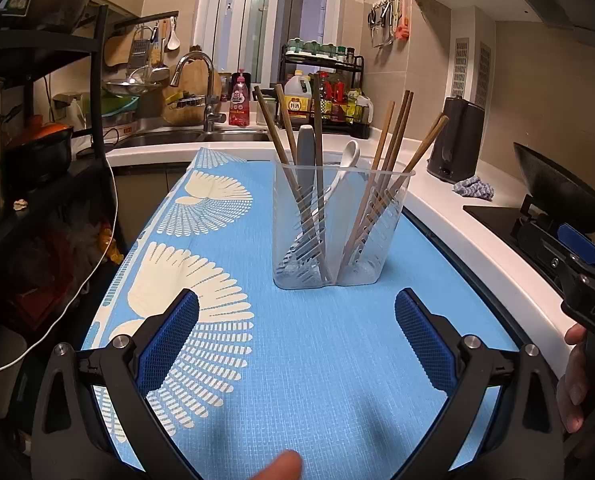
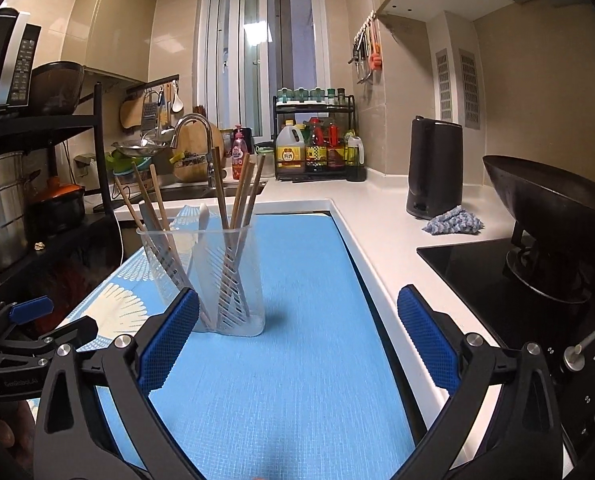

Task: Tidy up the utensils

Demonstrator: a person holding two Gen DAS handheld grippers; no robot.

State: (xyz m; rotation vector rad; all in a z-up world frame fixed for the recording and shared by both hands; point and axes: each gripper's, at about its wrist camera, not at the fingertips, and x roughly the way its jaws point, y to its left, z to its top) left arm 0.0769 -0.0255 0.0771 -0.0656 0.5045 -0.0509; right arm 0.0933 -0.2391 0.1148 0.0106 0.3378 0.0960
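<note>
Your left gripper [image 1: 296, 340] hangs wide apart and empty over the blue mat [image 1: 317, 340] on the counter [image 1: 449, 216], facing the clear holder [image 1: 339, 224] just ahead. Sort by compartment: the left half holds brown chopsticks [image 1: 287, 148], a grey handle [image 1: 306, 152] and a white spoon [image 1: 343, 168], all standing tips down and fanning outward; the right half holds only chopsticks. Pinch one shaft high and lift along its lean. Your right gripper [image 2: 297, 340] is equally wide and empty.

Two low, forward-facing wrist views, both near the utensil holder [image 1: 343, 224] [image 2: 205, 276].
</note>
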